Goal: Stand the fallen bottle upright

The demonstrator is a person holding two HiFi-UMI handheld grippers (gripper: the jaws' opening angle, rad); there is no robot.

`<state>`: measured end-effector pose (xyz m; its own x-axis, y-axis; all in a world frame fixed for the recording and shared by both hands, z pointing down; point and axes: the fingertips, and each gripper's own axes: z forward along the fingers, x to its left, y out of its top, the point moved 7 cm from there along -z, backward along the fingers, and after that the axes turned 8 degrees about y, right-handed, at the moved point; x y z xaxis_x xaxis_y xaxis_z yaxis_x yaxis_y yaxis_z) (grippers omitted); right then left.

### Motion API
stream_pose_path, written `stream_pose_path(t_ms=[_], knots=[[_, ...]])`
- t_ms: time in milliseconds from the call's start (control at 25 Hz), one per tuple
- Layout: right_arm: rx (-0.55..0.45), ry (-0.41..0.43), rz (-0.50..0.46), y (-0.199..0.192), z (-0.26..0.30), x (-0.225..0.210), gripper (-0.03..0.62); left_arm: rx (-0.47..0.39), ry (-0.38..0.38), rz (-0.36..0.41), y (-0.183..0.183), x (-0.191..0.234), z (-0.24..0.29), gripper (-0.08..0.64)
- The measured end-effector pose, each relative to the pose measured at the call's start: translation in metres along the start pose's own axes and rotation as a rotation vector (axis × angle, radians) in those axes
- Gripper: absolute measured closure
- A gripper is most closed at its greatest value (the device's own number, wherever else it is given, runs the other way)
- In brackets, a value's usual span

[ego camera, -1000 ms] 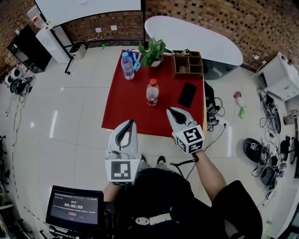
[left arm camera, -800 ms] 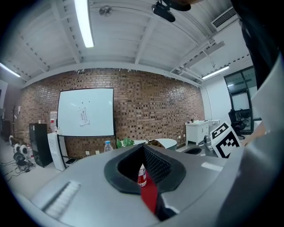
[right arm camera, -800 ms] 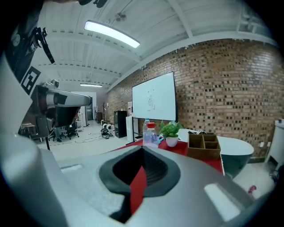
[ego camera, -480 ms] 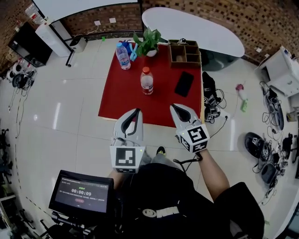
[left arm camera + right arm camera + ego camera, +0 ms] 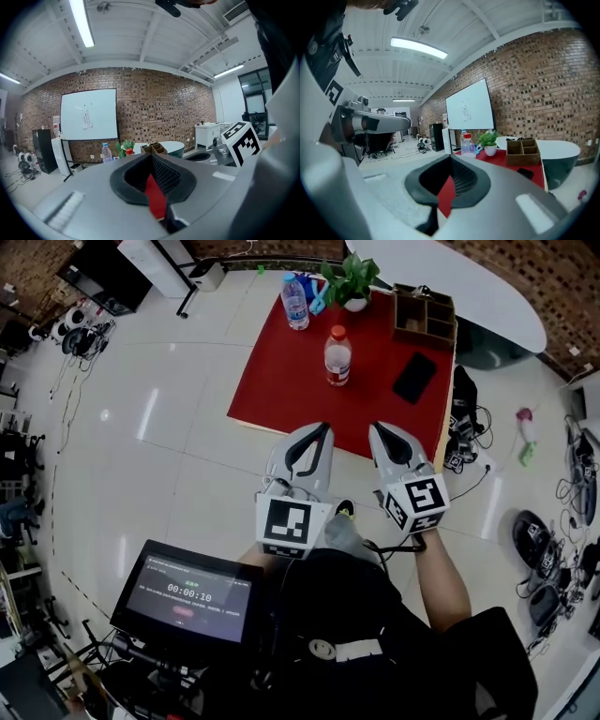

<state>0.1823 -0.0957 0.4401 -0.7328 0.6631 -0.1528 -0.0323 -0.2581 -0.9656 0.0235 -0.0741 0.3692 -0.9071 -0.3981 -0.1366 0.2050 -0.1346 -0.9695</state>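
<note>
Brick wall [image 5: 164, 108], whiteboard [image 5: 89, 115], ceiling striplight [image 5: 82, 21] (glossy white floor [image 5: 169, 427]).

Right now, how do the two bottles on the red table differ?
The red-capped bottle has a red cap, the blue-capped bottle a blue one. The red-capped bottle stands near the middle of the table, the blue-capped bottle at its far edge, beside the plant. Both stand upright.

Office-like lab room, brick wall [image 5: 159, 108], whiteboard [image 5: 89, 115], strip light [image 5: 82, 21] overhead, glossy tiled floor [image 5: 159, 427], cables [image 5: 466, 442] strewn about
</note>
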Motion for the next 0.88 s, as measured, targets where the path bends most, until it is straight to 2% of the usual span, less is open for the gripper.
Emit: stream_pose_path(t_ms=[200, 520, 720, 880], knots=[[-0.005, -0.023, 0.021, -0.011, -0.006, 0.021, 0.591, -0.013, -0.032, -0.032, -0.009, 0.004, -0.015, 0.554], [0.000, -0.081, 0.049, -0.034, -0.020, 0.104, 0.591, -0.048, -0.064, -0.058, -0.027, 0.031, -0.086, 0.554], [-0.018, -0.084, 0.067, -0.043, -0.022, 0.131, 0.591, -0.070, -0.059, -0.067, -0.036, 0.040, -0.108, 0.554], [-0.041, -0.088, 0.003, -0.023, -0.033, 0.199, 0.591, -0.121, -0.067, -0.059, -0.027, 0.057, -0.171, 0.554]])
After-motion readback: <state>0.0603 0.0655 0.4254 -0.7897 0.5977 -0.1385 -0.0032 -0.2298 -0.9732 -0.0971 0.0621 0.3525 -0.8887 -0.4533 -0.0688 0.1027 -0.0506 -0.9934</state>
